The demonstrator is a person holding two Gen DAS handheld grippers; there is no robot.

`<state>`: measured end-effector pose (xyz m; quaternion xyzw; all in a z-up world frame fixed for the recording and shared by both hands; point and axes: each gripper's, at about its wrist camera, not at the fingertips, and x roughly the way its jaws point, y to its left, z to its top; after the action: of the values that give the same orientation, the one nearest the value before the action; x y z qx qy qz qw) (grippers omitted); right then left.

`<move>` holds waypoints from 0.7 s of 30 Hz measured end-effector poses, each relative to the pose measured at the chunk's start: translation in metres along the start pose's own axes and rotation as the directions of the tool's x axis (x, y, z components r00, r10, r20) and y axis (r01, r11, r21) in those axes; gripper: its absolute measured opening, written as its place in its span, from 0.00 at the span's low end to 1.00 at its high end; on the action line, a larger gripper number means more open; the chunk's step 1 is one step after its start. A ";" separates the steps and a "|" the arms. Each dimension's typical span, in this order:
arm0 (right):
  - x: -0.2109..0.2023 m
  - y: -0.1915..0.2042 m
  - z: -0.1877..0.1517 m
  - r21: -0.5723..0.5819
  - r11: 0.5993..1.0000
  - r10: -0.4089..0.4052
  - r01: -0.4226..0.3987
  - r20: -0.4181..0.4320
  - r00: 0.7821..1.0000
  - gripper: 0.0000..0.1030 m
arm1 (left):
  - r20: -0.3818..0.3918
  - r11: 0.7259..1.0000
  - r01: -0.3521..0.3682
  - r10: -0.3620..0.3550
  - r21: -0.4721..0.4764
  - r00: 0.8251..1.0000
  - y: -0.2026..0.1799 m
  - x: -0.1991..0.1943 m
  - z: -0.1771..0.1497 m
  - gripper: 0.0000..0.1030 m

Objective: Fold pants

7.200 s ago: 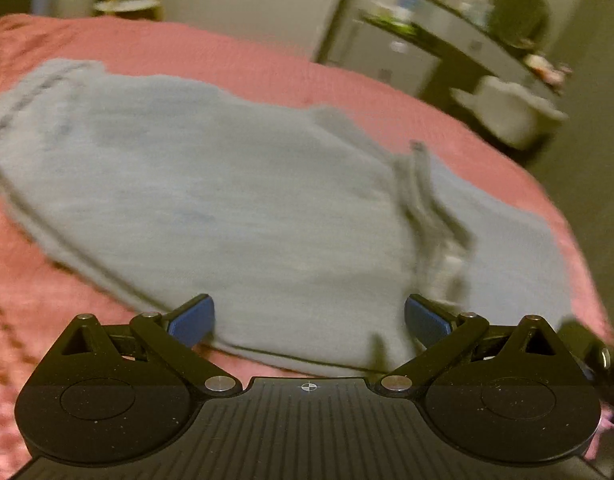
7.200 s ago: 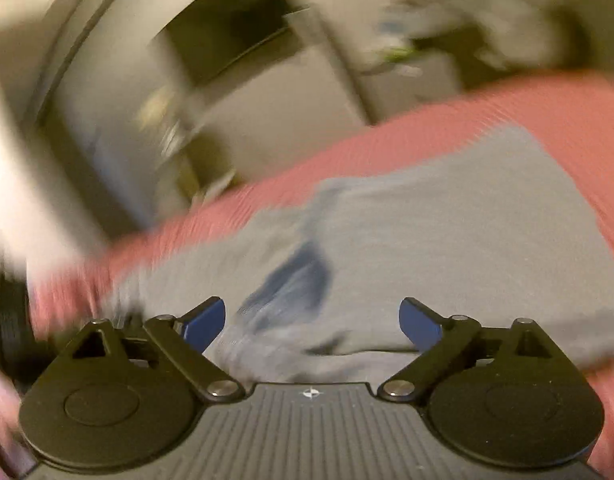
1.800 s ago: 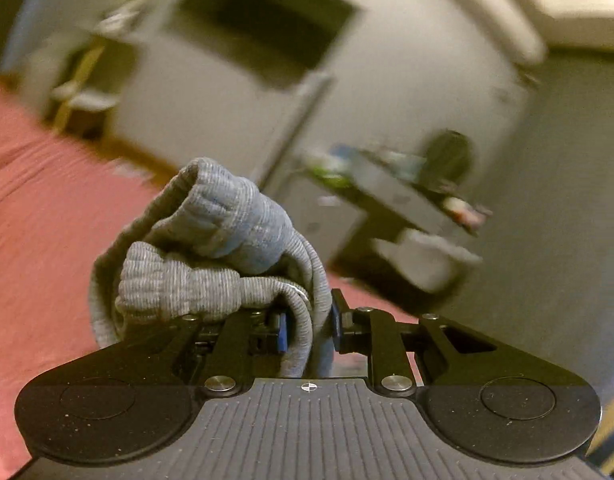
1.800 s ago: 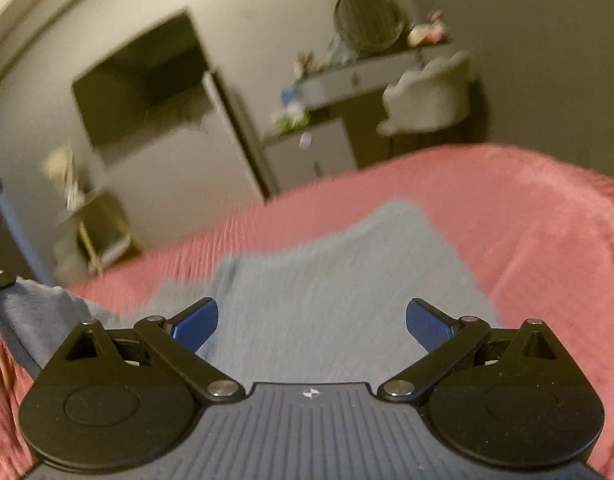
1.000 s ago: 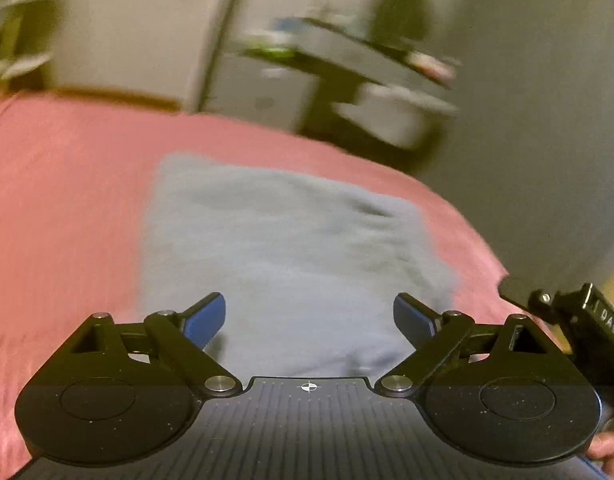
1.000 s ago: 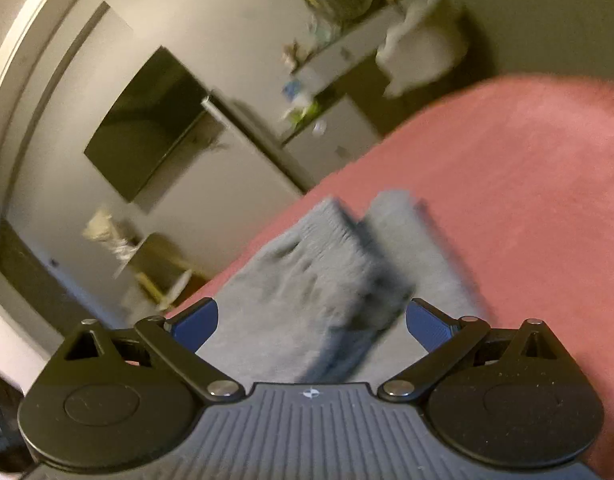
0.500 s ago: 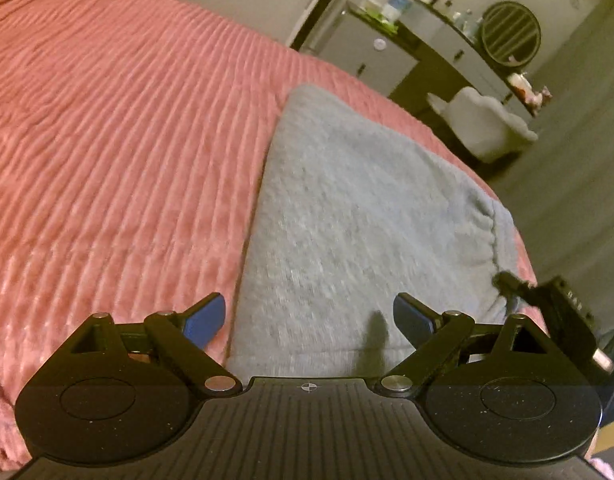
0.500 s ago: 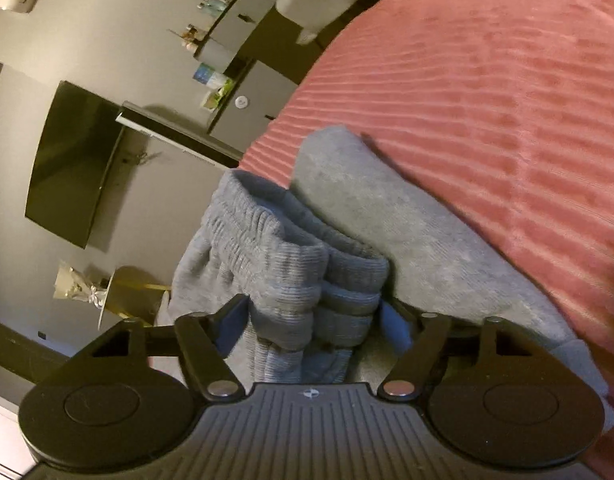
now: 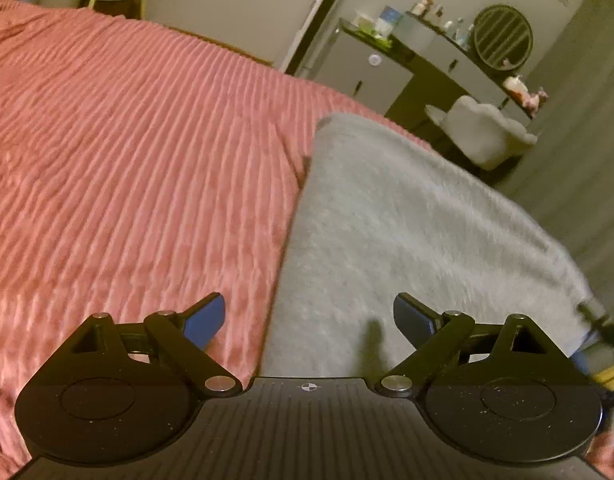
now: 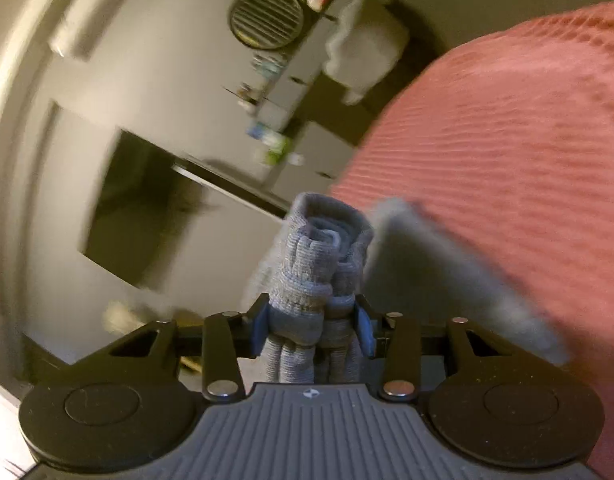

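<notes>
The grey pants (image 9: 407,240) lie folded flat on the pink ribbed bedspread (image 9: 127,152), filling the right half of the left wrist view. My left gripper (image 9: 309,320) hovers open over their near left edge, one blue pad above the bedspread, the other above the cloth. In the right wrist view a bunched ribbed band of the pants (image 10: 319,264) stands between the blue pads. My right gripper (image 10: 312,330) has its jaws closing, and the pads press this band from both sides. The rest of the grey cloth (image 10: 447,264) trails off to the right, blurred.
The bed's far edge drops off toward a grey dresser (image 9: 371,68) with bottles, a round mirror (image 9: 503,38) and a white chair (image 9: 487,136). A dark wall screen (image 10: 147,208) shows in the tilted right wrist view. At the left wrist view's right edge, part of the other gripper (image 9: 603,344) shows.
My right jaws have drawn in from wide apart onto the ribbed band, and the right view has rolled and blurred. My left gripper stayed open and shifted slightly over the pants' left edge.
</notes>
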<state>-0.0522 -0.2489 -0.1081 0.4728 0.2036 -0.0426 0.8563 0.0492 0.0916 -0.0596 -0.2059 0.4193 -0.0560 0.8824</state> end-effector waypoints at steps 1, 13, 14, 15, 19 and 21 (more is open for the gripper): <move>0.007 -0.010 0.002 -0.040 0.995 -0.095 0.093 -0.040 0.995 0.55 | -0.012 1.000 -0.017 0.017 0.002 1.000 0.000 0.003 0.000 0.92; 0.024 -0.022 0.045 -0.327 0.938 -0.173 0.110 -0.169 0.970 0.96 | -0.110 0.978 0.017 0.006 0.207 0.994 -0.020 0.043 0.025 0.93; 0.032 -0.025 0.045 -0.335 0.938 -0.167 0.091 -0.206 0.964 0.96 | -0.138 0.972 0.053 -0.021 0.228 0.990 -0.022 0.050 0.027 0.93; 0.037 -0.025 0.046 -0.342 0.937 -0.156 0.067 -0.241 0.958 0.96 | -0.166 0.970 0.084 -0.046 0.229 0.985 -0.022 0.057 0.027 0.93; 0.067 -0.035 0.058 -0.334 0.942 -0.125 -0.002 -0.358 0.925 0.96 | -0.238 0.965 0.185 -0.139 0.184 0.961 -0.017 0.079 0.033 0.93; 0.081 -0.043 0.063 -0.274 0.961 -0.089 -0.032 -0.417 0.905 0.96 | -0.262 0.960 0.228 -0.181 0.161 0.948 -0.015 0.088 0.038 0.94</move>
<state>0.0297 -0.3150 -0.1436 0.3444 0.3961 0.0774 0.8476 0.1358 0.0662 -0.0952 -0.1554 0.4938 -0.2122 0.8288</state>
